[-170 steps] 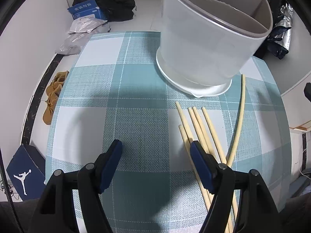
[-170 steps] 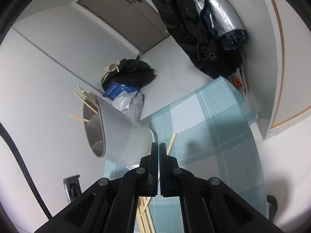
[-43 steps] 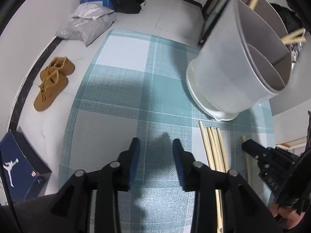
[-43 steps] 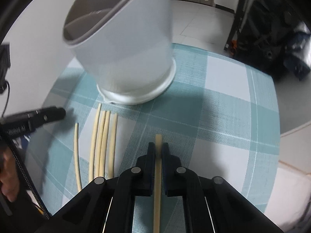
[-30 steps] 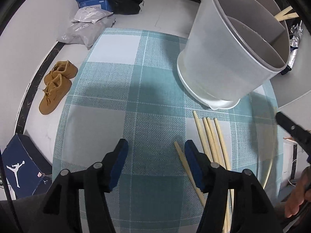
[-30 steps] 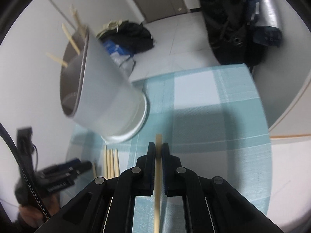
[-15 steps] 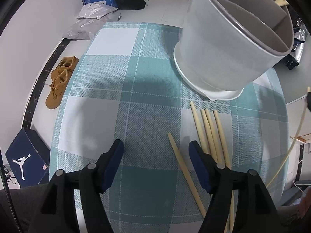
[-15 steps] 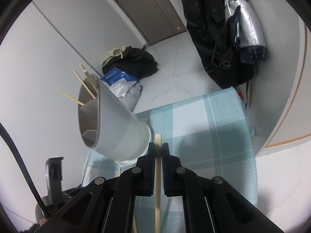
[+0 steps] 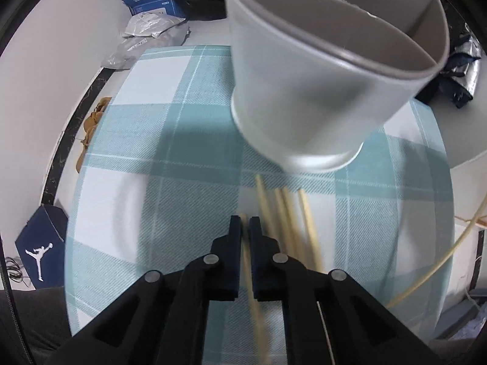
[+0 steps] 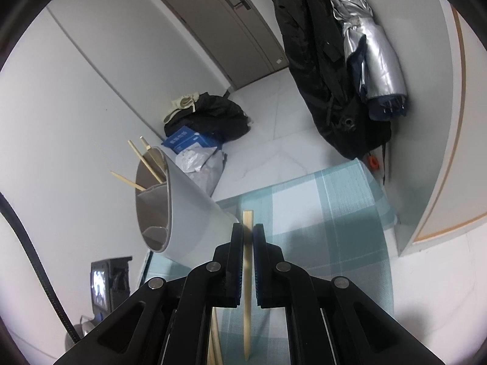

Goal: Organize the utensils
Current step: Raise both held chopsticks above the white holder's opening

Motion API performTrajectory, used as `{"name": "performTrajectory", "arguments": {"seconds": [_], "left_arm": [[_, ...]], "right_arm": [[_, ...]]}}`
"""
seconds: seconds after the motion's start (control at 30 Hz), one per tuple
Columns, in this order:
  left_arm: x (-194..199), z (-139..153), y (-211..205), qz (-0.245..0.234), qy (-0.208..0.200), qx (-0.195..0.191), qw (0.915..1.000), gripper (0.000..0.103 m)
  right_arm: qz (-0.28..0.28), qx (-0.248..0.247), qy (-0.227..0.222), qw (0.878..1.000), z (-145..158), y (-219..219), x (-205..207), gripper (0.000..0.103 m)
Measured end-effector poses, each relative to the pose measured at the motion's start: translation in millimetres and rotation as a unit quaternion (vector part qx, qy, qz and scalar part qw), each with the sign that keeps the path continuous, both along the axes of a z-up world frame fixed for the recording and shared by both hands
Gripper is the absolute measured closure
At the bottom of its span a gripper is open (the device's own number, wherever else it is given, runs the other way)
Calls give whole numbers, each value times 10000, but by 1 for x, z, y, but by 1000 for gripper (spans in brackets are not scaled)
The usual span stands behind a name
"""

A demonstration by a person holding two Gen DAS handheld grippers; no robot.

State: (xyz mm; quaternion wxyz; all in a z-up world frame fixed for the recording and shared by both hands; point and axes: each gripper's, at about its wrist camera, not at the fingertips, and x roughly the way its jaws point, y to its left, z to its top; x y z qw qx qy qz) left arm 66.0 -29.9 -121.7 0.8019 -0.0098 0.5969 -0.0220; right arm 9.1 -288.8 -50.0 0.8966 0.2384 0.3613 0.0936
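A few pale wooden chopsticks (image 10: 143,164) already stand in the far compartment of the tall grey divided plastic holder (image 9: 319,70) on the teal-checked tabletop (image 9: 188,140). The left hand-held gripper (image 9: 245,223) has just closed on one chopstick (image 9: 243,217); the right hand-held gripper (image 10: 248,231) is clamped on another (image 10: 247,243), lifted. About four loose chopsticks (image 9: 286,213) remain beside the holder's base, so the job seems roughly half done.

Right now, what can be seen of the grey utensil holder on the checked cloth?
The utensil holder is a round, matte pale grey tub that looks like plastic, wider at the rim than at its foot, with a white base ring. It stands upright on the teal checked cloth. Inner walls divide it into compartments; a few chopsticks lean out of one. Loose chopsticks lie just before its base.
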Motion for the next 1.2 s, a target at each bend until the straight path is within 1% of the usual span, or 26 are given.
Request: {"name": "performTrajectory", "arguments": {"seconds": [0.13,0.23,0.3,0.4,0.47,0.5,0.57,0.63,0.7,0.8,0.9,1.0,1.1,1.2], "left_arm": [[1,2,5,84,-45,-138,9999,101],[-4,8,15,199,-155,-268,9993,101],[-8,17,22,207,-375,-315,9986,101],[-20,39,33,94,-837,-344,9959,101],[-27,51,36,36,-1013,-468,9938,101],[-29,56,37,28,-1047,-496,9933,101],[-35,66,41,37,-1120,-672,9914,101],[-41,78,40,8,-1295,-702,9891,101],[-50,92,40,-101,-1515,-807,9851,102],[-61,112,37,-314,-1842,-831,9789,102],[-67,120,35,-503,-2070,-845,9734,102],[-71,126,33,-658,-2179,-868,9699,102],[-74,128,32,-777,-2256,-899,9669,102],[-75,127,34,-832,-2272,-935,9658,102]], "right_arm": [[-43,-13,-96,9999,4,1,-4,98],[-71,-85,-202,9997,8,3,-10,98],[-78,-135,-258,9995,11,6,-14,98],[-66,-223,-311,9992,14,11,-20,98],[-46,-295,-368,9989,16,15,-25,98],[-30,-361,-411,9985,18,19,-29,98],[-13,-459,-460,9979,20,23,-32,98],[-7,-491,-508,9975,21,27,-37,98],[-2,-517,-576,9970,24,30,-41,98],[19,-658,-718,9952,30,37,-51,98],[36,-699,-888,9936,34,46,-66,98],[27,-822,-1037,9912,39,56,-76,98],[86,-1017,-1207,9874,44,70,-83,98],[130,-1196,-1312,9840,47,82,-89,98]]}}
